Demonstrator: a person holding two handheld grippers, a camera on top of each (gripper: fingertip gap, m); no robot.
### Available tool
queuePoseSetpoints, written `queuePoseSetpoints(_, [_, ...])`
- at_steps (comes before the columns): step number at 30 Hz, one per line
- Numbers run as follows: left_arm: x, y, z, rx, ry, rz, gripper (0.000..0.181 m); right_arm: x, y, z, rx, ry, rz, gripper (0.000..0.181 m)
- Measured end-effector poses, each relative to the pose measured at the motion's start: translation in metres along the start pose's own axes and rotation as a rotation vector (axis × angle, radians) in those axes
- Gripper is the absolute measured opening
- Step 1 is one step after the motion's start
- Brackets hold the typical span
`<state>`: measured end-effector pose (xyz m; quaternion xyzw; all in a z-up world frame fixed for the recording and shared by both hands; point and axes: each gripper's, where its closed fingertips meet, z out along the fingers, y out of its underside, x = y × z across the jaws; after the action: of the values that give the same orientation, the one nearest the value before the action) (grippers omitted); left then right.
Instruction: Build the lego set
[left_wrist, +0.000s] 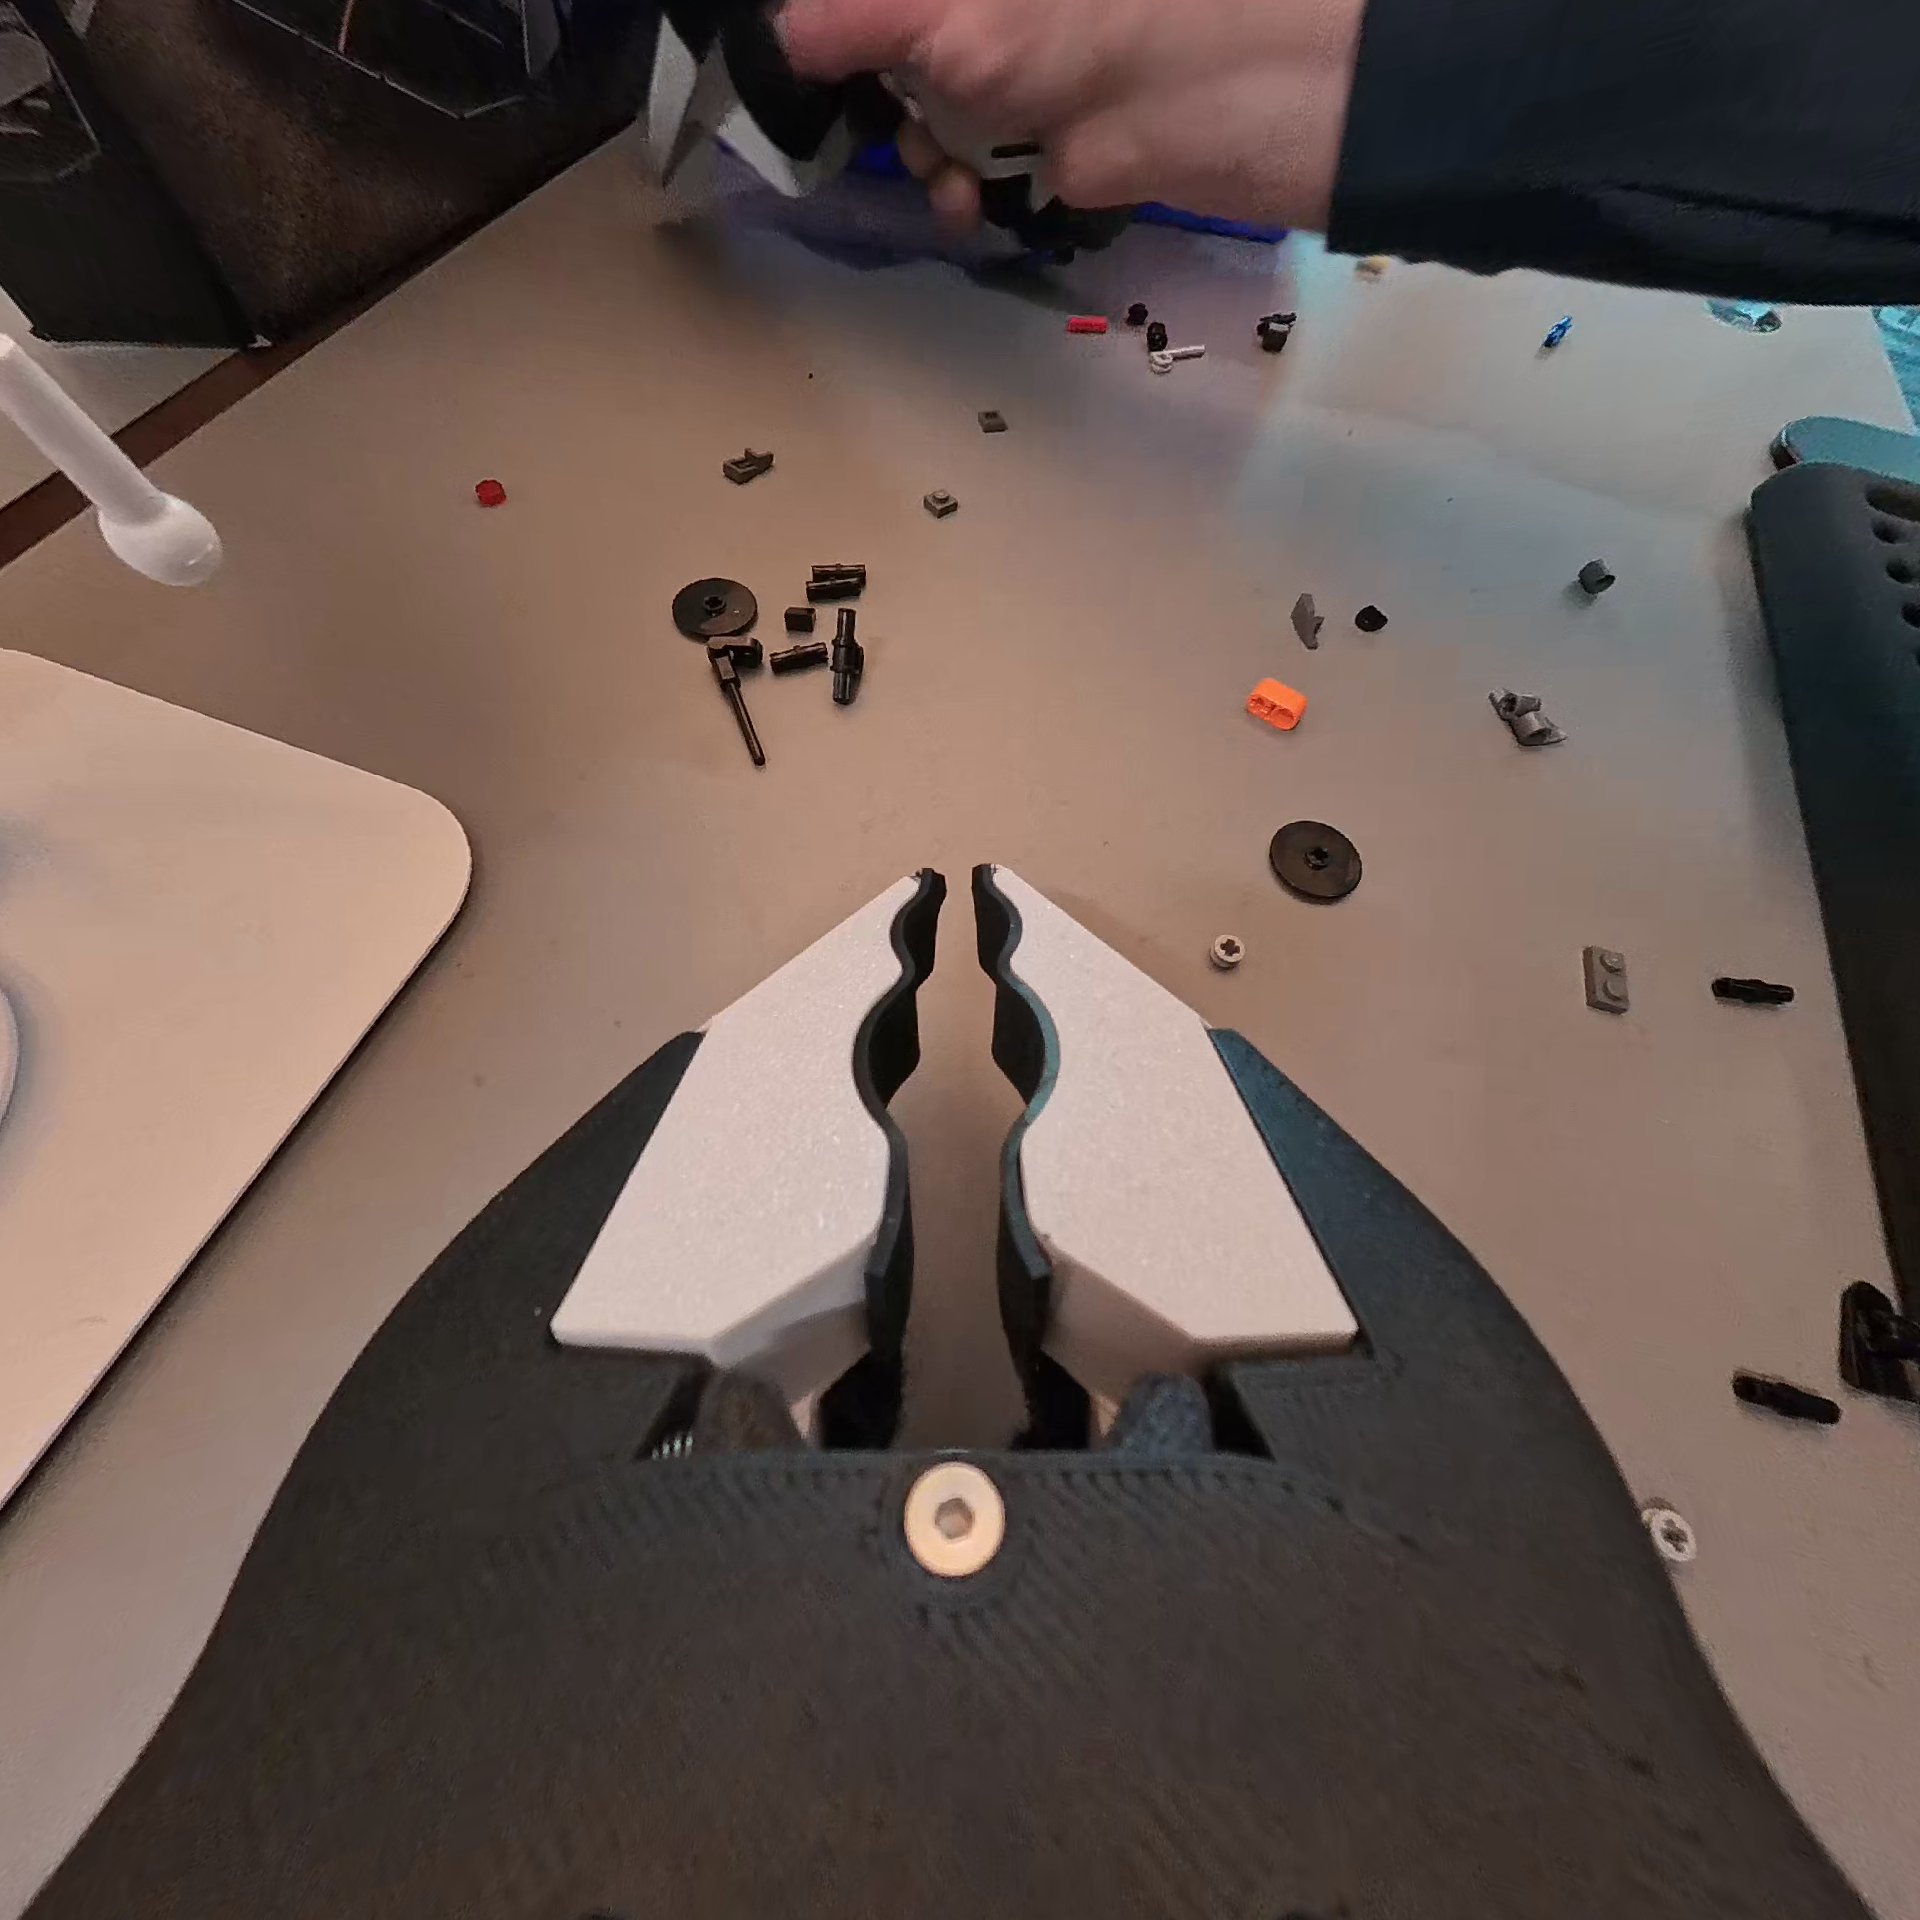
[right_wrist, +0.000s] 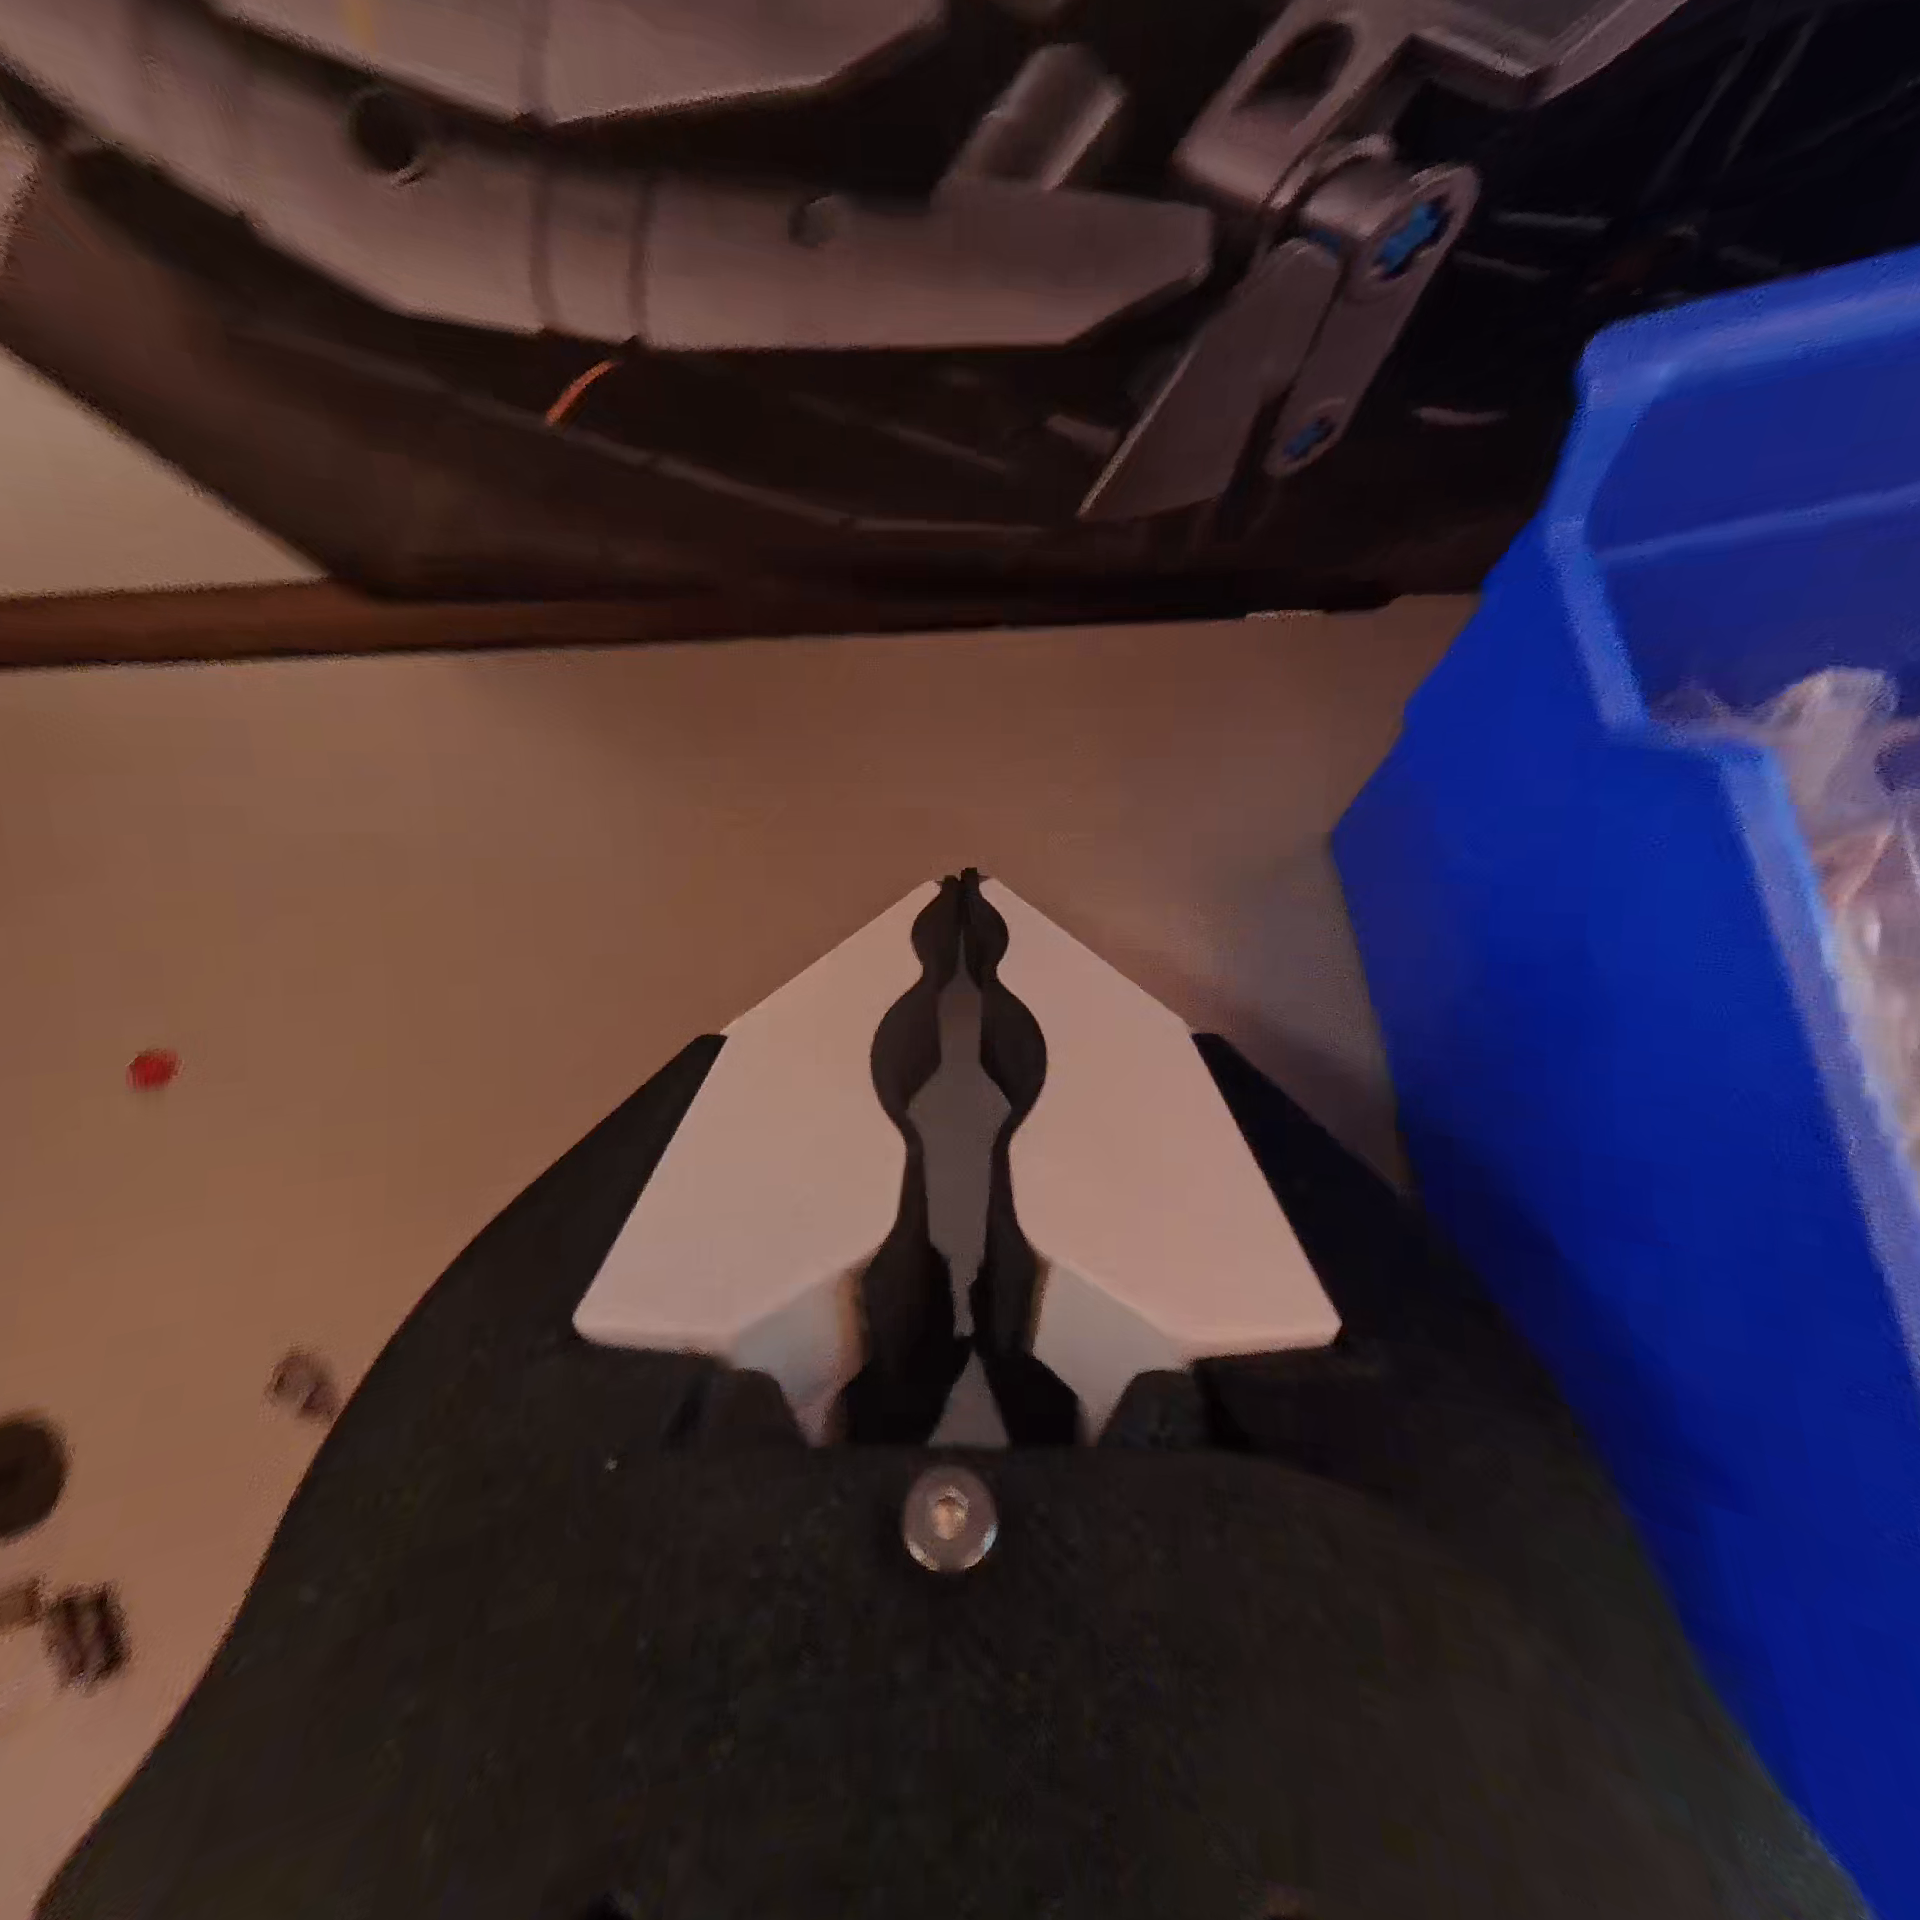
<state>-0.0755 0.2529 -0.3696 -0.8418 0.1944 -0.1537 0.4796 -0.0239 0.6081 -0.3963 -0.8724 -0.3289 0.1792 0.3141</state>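
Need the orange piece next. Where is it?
Left wrist view: the orange piece lies on the table right of centre, beyond the black disc.

Loose lego pieces (left_wrist: 790, 644) — black pins, discs, an orange connector (left_wrist: 1276, 704) — lie scattered flat on the table.

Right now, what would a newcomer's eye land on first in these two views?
Probably the blue bin, filling the right side of the right wrist view beside the shut right tool. In the left wrist view, the orange piece stands out among dark scattered parts, ahead and right of the left tool.
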Motion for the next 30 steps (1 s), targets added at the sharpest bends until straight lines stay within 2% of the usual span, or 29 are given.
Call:
queuePoseSetpoints(5, [0.0, 0.0, 0.0, -0.001, 0.001, -0.002, 0.004, -0.015, 0.011, -0.051, 0.04, -0.084, -0.022, 0.0])
queuePoseSetpoints(7, [0.0, 0.0, 0.0, -0.002, 0.001, -0.001, 0.004, -0.017, 0.012, -0.076, 0.065, -0.135, 0.012, 0.015])
queuePoseSetpoints(11, [0.0, 0.0, 0.0, -0.001, 0.002, -0.003, 0.004, -0.014, 0.013, -0.125, 0.102, -0.162, -0.002, 0.03])
queuePoseSetpoints(14, [0.0, 0.0, 0.0, -0.001, 0.002, -0.002, 0.004, -0.011, 0.022, -0.16, 0.098, -0.193, -0.004, 0.03])
queuePoseSetpoints(17, [0.0, 0.0, 0.0, -0.001, 0.003, -0.003, 0.004, 0.002, 0.049, -0.185, 0.039, -0.15, -0.066, 0.03])
queuePoseSetpoints(20, [0.001, 0.0, 0.0, -0.002, 0.003, -0.002, 0.004, 0.026, 0.075, -0.208, 0.033, -0.045, -0.109, 0.029])
queuePoseSetpoints(22, [0.001, 0.001, 0.0, -0.004, 0.003, -0.001, 0.004, 0.034, 0.089, -0.226, 0.08, -0.049, -0.088, 0.029])
queuePoseSetpoints(26, [0.001, 0.001, 0.0, -0.002, 0.004, -0.004, 0.004, 0.046, 0.149, -0.225, -0.044, -0.064, -0.144, 0.029])
queuePoseSetpoints(30, [0.001, 0.001, 0.001, -0.007, 0.003, 0.001, 0.004, 0.074, 0.187, -0.205, -0.114, 0.055, -0.183, 0.027])
